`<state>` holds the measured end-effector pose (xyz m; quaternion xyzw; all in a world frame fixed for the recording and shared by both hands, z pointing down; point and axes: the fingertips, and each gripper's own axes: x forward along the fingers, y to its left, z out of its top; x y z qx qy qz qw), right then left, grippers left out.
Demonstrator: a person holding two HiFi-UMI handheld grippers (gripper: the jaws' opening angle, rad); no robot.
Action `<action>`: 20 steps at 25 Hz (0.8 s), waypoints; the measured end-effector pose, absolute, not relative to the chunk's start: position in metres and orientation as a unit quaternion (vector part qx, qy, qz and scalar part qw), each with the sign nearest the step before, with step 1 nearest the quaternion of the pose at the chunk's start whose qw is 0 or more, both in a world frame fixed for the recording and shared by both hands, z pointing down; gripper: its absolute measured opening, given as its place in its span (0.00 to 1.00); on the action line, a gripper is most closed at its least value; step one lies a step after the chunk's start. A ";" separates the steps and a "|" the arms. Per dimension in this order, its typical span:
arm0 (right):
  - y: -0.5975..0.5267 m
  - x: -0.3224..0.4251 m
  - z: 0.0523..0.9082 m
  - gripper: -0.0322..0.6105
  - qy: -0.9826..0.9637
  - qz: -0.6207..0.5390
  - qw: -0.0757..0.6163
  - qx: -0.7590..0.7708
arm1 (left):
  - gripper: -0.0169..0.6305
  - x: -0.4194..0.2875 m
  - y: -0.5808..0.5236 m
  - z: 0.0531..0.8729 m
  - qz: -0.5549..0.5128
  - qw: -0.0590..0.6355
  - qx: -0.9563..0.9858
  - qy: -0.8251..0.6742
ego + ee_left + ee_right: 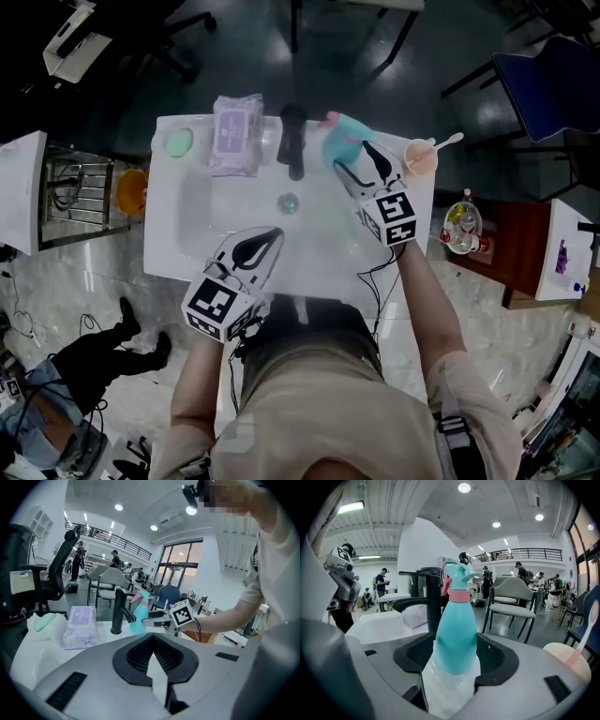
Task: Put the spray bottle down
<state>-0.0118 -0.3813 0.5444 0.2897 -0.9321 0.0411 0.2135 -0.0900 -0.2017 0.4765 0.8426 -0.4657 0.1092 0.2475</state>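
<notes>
The spray bottle [457, 630] is a smooth teal plastic bottle with rounded shoulders, a pink collar and a teal trigger head. Its lower part looks pale and see-through. It stands upright between the jaws of the right gripper [453, 656]. The jaws are spread to the bottle's width, and the ribbed black pads press its sides low on the body. In the head view the bottle is at the back rim of the glossy white sink [187, 234], just to the right of the matte black faucet [293, 141]. The bottle's base is hidden by the gripper, so I cannot tell whether it rests on the rim or is lifted off it.

The left gripper [153, 653] is over the near edge of the sink, well apart from the bottle. Its jaws are drawn together at the tips, with only a thin sliver of white showing between the pads and nothing held.

A soft lilac pack of wipes [236, 131] lies left of the faucet, and a round green bar [178, 142] sits in the far left corner. A peach cup [421, 157] holding a toothbrush [445, 142] stands near the bottle, to its right.
</notes>
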 end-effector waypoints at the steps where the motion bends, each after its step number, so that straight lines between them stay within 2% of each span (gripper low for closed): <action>1: -0.383 -0.011 0.545 0.47 -0.930 0.038 0.218 0.294 | 0.04 -0.091 -0.201 0.476 0.110 0.247 0.842 -0.467; 12: -0.382 -0.002 0.555 0.47 -0.928 0.023 0.265 0.261 | 0.04 -0.093 -0.197 0.479 0.110 0.249 0.842 -0.465; 20: -0.383 0.006 0.541 0.47 -0.925 0.030 0.240 0.295 | 0.04 -0.093 -0.199 0.479 0.107 0.247 0.844 -0.464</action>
